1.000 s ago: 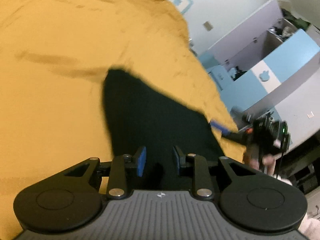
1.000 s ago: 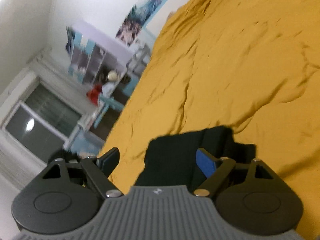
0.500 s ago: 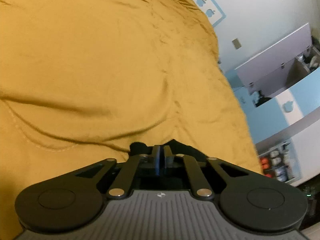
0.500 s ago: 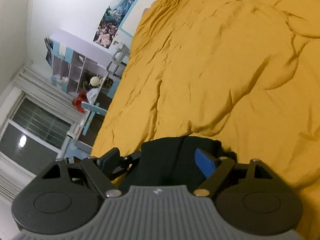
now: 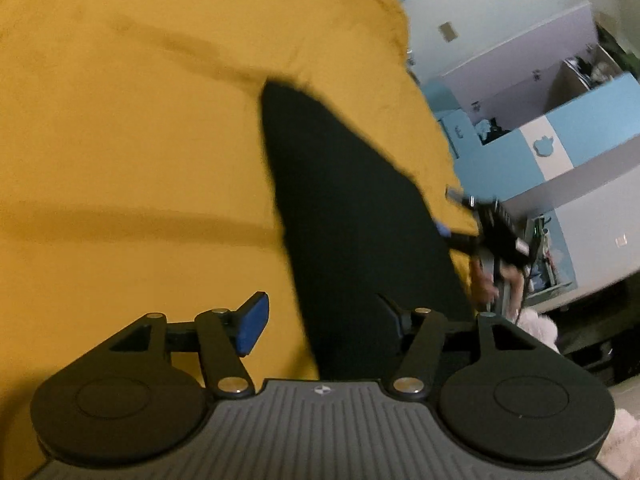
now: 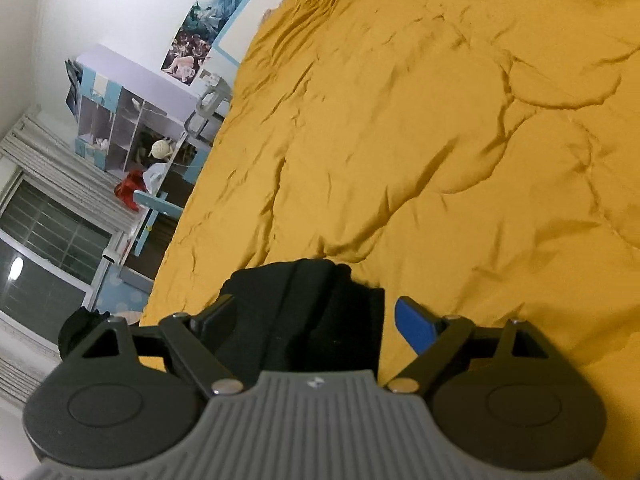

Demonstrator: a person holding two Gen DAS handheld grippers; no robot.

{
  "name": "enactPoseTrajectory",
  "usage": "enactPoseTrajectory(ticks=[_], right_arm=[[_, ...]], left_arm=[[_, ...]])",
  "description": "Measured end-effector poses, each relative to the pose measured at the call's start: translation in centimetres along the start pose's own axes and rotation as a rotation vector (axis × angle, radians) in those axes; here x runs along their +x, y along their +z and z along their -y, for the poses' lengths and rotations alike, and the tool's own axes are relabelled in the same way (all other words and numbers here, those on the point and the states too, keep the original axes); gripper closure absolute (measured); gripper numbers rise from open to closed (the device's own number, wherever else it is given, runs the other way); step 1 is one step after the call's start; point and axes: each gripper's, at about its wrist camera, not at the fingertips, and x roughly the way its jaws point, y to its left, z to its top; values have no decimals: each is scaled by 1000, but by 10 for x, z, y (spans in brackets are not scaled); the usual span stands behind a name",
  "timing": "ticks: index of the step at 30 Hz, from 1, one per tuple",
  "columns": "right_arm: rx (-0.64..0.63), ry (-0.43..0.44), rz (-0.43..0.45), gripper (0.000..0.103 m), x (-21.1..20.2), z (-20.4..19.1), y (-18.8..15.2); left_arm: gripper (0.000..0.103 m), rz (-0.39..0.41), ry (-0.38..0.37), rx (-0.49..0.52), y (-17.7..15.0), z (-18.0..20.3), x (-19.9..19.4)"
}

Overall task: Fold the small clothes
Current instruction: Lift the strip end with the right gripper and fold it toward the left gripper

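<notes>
A black garment [image 5: 352,208] lies as a long dark strip on the yellow bedspread [image 5: 132,152]. My left gripper [image 5: 322,320] hovers over its near end. Its jaws are opening, the cloth runs under the gap, and neither pad presses on it. In the right wrist view the garment [image 6: 304,312] shows as a folded bundle. My right gripper [image 6: 316,322] is over it with its jaws opening wide, the blue pad [image 6: 414,328] clear of the cloth. The right gripper [image 5: 460,216] also shows in the left wrist view at the garment's far side, held by a hand [image 5: 486,284].
The rumpled bedspread [image 6: 440,120] fills most of both views. Blue and white shelving [image 5: 560,128] stands past the bed's edge, with a pink fluffy thing [image 5: 540,328] below. A window [image 6: 40,264], a shelf unit [image 6: 120,120] and posters [image 6: 208,20] lie on the other side.
My left gripper shut over the garment's edge half a second ago, then opened and swung back so that the whole strip shows. The right gripper sank slightly toward the bundle, jaws still wide.
</notes>
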Motion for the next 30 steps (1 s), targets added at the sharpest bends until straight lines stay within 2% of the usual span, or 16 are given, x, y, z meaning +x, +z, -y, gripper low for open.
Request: enactPoseTrajectory(ticks=[1,4,6,7,9,11,13,14,19,22,26,28,30], right_arm=[[8,5,-14,20,3,2,0],[4,-16,-57,20,14,6,-1],[-32,-35,-73,20,19,3,-3],[-46,-32,-78,20,22,2,-3],[-47,-16,-94,20,29,1,-4],[-43,17,-122,20,37,0,-3],[-26,86,-166,20,47,0,-3],[-25,113,-181,20,53,-1,-2],[28,159,-190,20,75,5,0],[73,173,-173,21,81,13,0],[33,151,-168,21,82,5,-4],[27,146,-165,24,83,2,-5],[9,81,-172,46,85,-4,-6]], left_arm=[[33,-31,-11,-32,-13,-5,3],[33,4,-53,-90,-31,-9,5],[29,-22,-101,-116,-32,-5,14],[28,-43,-110,-112,-34,-3,18],[28,-62,-77,-63,-35,6,25],[23,-86,-101,-58,-35,7,32],[23,-109,-135,-75,-37,11,43],[20,-122,-147,-73,-35,12,47],[10,-154,-163,-43,-34,20,66],[10,-151,-175,-60,-35,14,67],[11,-147,-189,-60,-36,15,60],[12,-136,-184,-55,-39,18,58],[17,-133,-156,-44,-38,21,58]])
